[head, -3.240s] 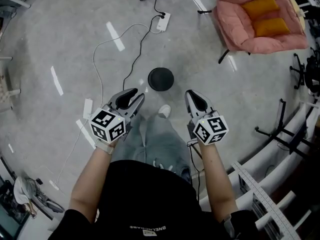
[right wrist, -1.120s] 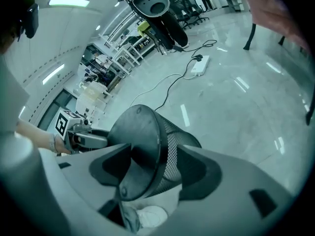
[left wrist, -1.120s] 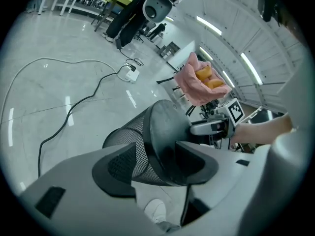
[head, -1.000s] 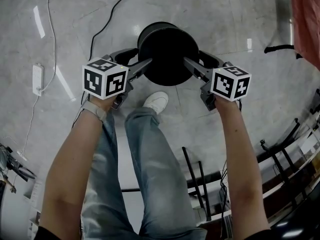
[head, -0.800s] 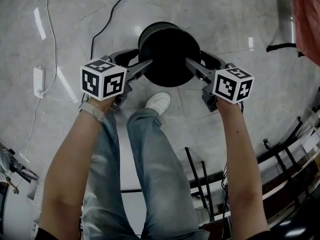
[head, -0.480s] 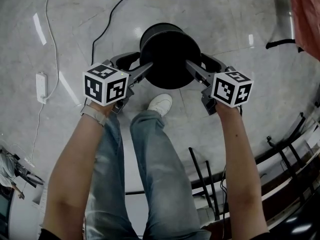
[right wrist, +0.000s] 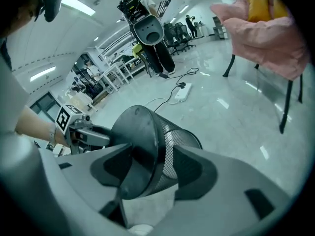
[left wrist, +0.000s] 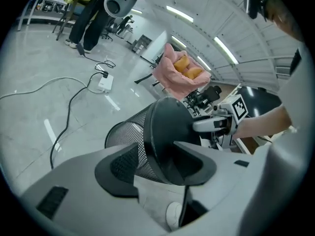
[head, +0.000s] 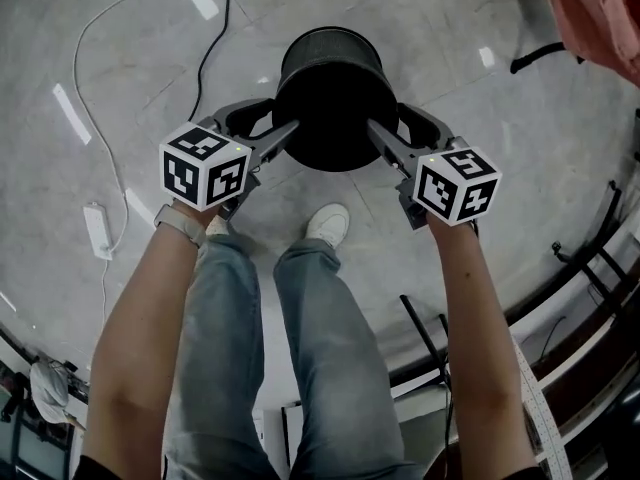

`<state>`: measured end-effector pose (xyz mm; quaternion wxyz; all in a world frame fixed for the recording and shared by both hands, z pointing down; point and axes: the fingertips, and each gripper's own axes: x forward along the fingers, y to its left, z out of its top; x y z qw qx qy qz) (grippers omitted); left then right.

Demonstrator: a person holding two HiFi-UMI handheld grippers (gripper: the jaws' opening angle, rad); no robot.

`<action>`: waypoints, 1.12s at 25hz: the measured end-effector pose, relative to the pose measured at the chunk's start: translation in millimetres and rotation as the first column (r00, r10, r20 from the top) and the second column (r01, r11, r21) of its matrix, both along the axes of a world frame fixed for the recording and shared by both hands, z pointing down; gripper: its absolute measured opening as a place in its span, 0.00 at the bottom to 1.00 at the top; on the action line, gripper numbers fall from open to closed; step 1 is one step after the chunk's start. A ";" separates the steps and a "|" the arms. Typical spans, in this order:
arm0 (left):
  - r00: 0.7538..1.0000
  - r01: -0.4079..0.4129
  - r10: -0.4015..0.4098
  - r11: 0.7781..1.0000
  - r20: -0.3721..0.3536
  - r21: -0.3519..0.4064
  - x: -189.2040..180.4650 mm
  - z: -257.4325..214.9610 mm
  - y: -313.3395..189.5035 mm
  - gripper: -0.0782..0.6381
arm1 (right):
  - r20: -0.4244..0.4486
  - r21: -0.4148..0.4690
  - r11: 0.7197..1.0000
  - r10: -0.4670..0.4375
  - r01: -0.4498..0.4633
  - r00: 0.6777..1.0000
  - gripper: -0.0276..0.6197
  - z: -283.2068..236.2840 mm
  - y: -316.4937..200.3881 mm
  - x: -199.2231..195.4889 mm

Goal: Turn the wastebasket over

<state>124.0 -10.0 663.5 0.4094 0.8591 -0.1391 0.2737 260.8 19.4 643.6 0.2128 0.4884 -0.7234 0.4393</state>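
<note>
We hold the wastebasket (head: 330, 98) at upper centre of the head view; the left gripper (head: 283, 128) and right gripper (head: 380, 128) each clamp its base edge, their jaws having just closed further on it; it sits higher in the frame than before, now tilted with its base towards us.

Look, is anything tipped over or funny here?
Yes: the wastebasket is tipped on its side, its solid bottom facing the person, pinched at the bottom edge by the left gripper and right gripper, whose jaws have just been closing on it. Nothing has spilled.
</note>
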 end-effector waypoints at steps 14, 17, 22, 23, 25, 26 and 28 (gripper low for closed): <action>0.972 -0.217 0.217 0.976 0.089 -0.006 -82.3 25.0 50.9 0.41 | -0.085 0.048 0.998 -0.029 0.033 0.996 0.37 -23.5 57.1 -91.6; 0.963 -0.241 0.243 0.970 0.120 -0.036 -110.3 40.1 68.5 0.40 | -0.076 0.033 0.998 -0.046 0.049 0.996 0.36 -22.8 68.0 -122.3; 0.955 -0.267 0.272 0.962 0.119 -0.052 -140.1 65.9 91.3 0.40 | -0.091 0.013 0.993 -0.113 0.114 0.989 0.36 -12.9 89.9 -161.8; 0.952 -0.277 0.281 0.960 0.121 -0.052 -144.3 71.7 94.1 0.40 | -0.099 0.007 0.991 -0.131 0.132 0.986 0.36 -8.9 94.6 -168.0; 0.948 -0.288 0.292 0.956 0.124 -0.052 -149.7 82.5 97.0 0.39 | -0.118 -0.016 0.987 -0.161 0.160 0.980 0.36 1.4 104.8 -177.4; 0.948 -0.290 0.294 0.956 0.121 -0.051 -150.8 87.2 97.0 0.39 | -0.124 -0.027 0.986 -0.167 0.165 0.978 0.36 7.2 109.0 -180.0; 0.947 -0.297 0.300 0.954 0.115 -0.045 -150.6 95.4 94.6 0.39 | -0.125 -0.037 0.986 -0.166 0.163 0.978 0.37 17.5 113.4 -182.1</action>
